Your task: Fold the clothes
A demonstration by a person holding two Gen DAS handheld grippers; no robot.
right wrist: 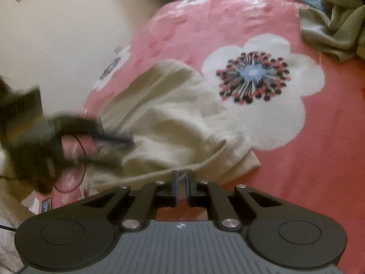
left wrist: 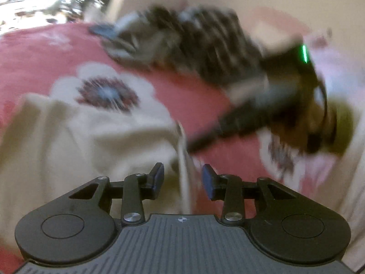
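A cream garment (right wrist: 173, 123) lies on the pink flowered bedspread (right wrist: 319, 159); it also shows in the left wrist view (left wrist: 79, 141). My right gripper (right wrist: 181, 182) has its jaws almost closed at the garment's hem, with a thin gap between the pads; whether cloth is pinched is unclear. My left gripper (left wrist: 183, 178) is open, with the garment's edge (left wrist: 184, 159) standing between its fingers. The left gripper also appears blurred in the right wrist view (right wrist: 68, 130), over the garment's left part. The right gripper appears blurred in the left wrist view (left wrist: 262, 114).
A pile of dark striped and grey clothes (left wrist: 194, 45) lies farther back on the bed. An olive-grey garment (right wrist: 335, 27) sits at the bed's far right. A cream wall (right wrist: 57, 34) borders the bed. A thin cable (right wrist: 75, 178) trails near the left hand.
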